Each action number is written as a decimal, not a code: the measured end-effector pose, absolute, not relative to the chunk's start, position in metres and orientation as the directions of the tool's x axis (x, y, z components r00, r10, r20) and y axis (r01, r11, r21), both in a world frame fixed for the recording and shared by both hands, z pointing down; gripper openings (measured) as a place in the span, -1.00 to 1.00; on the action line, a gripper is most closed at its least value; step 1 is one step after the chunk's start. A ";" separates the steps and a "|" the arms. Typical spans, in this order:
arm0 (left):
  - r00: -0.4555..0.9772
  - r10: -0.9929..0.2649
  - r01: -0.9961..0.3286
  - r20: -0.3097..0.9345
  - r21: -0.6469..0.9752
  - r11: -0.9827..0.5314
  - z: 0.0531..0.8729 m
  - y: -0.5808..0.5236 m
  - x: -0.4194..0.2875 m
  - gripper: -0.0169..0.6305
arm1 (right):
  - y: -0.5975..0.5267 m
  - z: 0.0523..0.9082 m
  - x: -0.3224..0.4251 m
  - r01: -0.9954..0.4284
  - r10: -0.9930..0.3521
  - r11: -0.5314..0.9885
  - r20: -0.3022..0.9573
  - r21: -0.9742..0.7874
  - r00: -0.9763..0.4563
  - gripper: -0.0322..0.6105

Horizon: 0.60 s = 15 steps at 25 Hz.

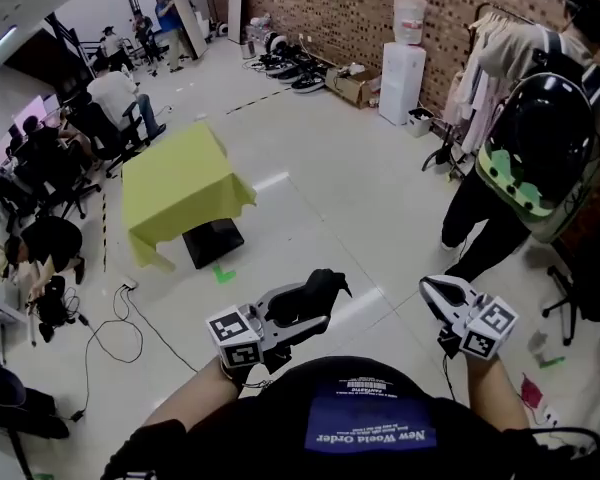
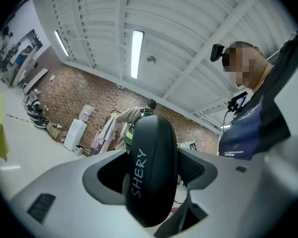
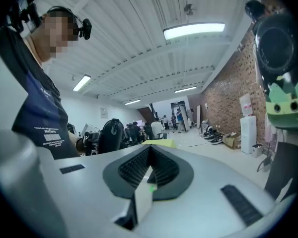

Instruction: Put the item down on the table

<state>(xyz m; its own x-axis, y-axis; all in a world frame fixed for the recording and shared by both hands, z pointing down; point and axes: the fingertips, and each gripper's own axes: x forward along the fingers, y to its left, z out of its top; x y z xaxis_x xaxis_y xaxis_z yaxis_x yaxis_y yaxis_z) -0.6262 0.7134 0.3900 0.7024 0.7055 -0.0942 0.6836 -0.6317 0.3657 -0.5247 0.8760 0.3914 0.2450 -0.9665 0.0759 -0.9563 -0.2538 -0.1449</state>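
Jaws of the left gripper pinch a black rounded item lettered "SHERY", held in the air. The right gripper is pressed together, empty. A yellow-covered table stands at eleven o'clock, well apart. The shirt reads "New World Order".

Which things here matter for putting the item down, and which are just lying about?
In the job: black item, held by the left gripper; yellow-covered table.
Just about: water cooler; cardboard box; clothes rack; backpack.

Head cam aims down; claw cams aim up, share brick wall.
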 end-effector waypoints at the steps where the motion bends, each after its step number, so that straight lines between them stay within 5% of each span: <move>1: 0.706 0.702 0.680 -0.098 0.371 -0.632 0.390 0.699 -0.612 0.03 | 0.862 0.393 -0.511 -0.955 -0.966 -0.255 0.073 -0.153 0.246 -0.94; 6: 0.718 0.678 0.671 -0.155 0.413 -0.616 0.385 0.650 -0.539 0.03 | 0.807 0.408 -0.443 -0.960 -0.970 -0.233 0.104 -0.156 0.219 -0.94; 15: 0.787 0.611 0.592 -0.081 0.376 -0.713 0.400 0.591 -0.384 0.03 | 0.727 0.425 -0.290 -0.976 -0.991 -0.117 0.089 -0.186 0.101 -0.94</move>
<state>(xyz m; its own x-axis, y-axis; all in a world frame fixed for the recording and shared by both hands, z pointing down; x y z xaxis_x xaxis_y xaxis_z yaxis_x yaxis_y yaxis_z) -0.3835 0.5912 0.4004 0.7873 0.6112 -0.0815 0.5922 -0.7127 0.3759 -0.2902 0.7270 0.4252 0.1013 -0.9909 0.0891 -0.9756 -0.1165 -0.1860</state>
